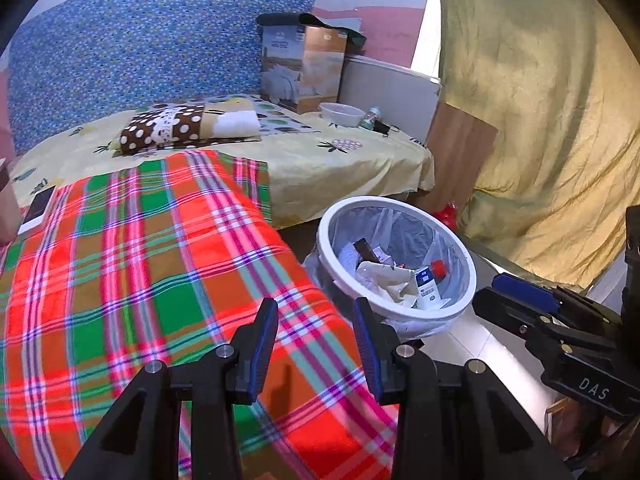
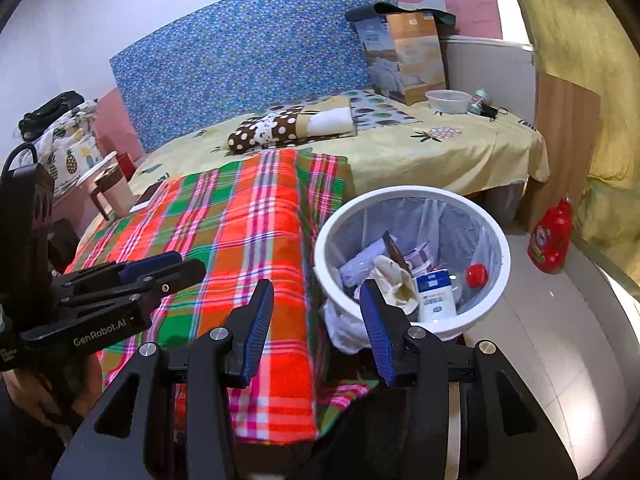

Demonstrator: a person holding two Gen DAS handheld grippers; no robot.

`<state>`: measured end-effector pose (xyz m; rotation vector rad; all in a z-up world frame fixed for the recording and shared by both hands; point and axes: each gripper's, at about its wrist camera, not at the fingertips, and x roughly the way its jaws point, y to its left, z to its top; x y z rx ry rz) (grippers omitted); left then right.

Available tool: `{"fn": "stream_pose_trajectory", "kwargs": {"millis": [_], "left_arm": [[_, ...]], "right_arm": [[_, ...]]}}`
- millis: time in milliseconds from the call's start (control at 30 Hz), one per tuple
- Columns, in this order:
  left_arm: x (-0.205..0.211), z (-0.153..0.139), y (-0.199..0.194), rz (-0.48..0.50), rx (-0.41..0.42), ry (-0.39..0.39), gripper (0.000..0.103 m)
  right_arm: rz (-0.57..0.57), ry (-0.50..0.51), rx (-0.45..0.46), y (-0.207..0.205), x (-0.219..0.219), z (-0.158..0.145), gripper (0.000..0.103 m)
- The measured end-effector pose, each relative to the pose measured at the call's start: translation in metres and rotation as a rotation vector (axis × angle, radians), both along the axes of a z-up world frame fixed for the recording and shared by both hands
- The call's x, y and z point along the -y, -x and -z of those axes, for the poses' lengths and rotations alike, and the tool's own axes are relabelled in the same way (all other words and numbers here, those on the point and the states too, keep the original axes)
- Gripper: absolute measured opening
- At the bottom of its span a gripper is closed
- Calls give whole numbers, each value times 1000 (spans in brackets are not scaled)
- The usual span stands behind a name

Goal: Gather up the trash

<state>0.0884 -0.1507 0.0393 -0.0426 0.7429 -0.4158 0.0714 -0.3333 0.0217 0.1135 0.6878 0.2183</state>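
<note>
One bed [image 1: 352,160] fills the upper left under one plaid blanket [image 1: 160,264], one white trash bin [image 1: 460,248] at centre right holds the collected trash [image 1: 426,286], and two claws, left claw [image 1: 316,344] and right claw [image 2: 316,332], hang released, empty.

Bed [image 2: 460,148] with yellow pineapple sheet occupies frame centre; blue patterned headboard [image 2: 240,52] stands against the pink-and-white wall [image 2: 60,20]. Olive curtain [image 1: 540,100] hangs at right. Floor [image 2: 560,360] is pale tile.
</note>
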Motion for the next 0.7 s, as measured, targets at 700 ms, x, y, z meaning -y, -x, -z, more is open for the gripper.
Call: {"fn": "stream_pose_trajectory", "kwargs": {"millis": [700], "left_arm": [[-29, 1, 44, -50, -7, -2, 38]], "right_arm": [[-35, 26, 29, 25, -22, -3, 47]]}}
